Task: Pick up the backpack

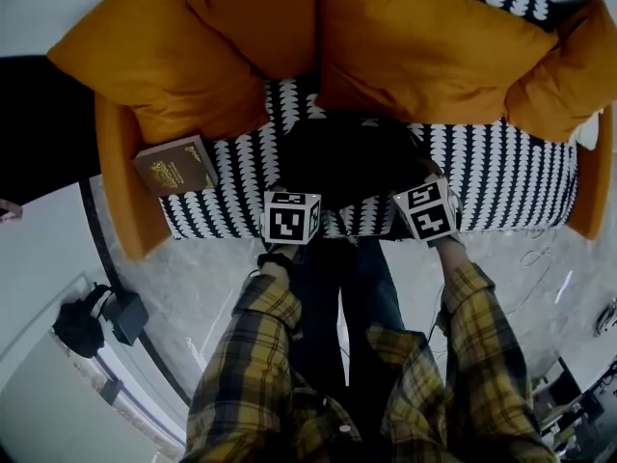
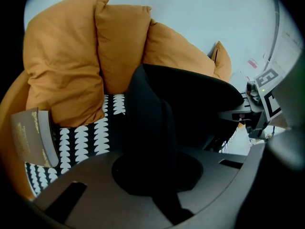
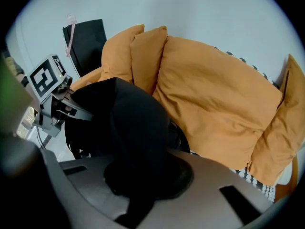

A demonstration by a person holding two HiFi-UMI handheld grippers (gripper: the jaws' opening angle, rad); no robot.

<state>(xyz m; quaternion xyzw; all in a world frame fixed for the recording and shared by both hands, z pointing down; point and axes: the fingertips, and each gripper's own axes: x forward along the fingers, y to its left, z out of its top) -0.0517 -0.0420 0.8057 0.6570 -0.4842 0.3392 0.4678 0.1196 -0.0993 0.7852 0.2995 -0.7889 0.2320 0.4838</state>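
Sofa seat with black-and-white scallop-print cover [image 1: 501,177], big orange cushions [image 1: 424,46] behind. On it the black fabric backpack [image 1: 347,157], mid-seat near the front edge, long axis running across the sofa, left to right. At its left end the left gripper [image 1: 292,210], at its right end the right gripper [image 1: 424,205], both angled down into it. Each pair of jaws is clenched on black backpack fabric. Both hands equally near, bag spans between them. Lift probably needs both rising together, else the bag tilts. One brown hardcover book [image 1: 175,165] sits well off to the left.
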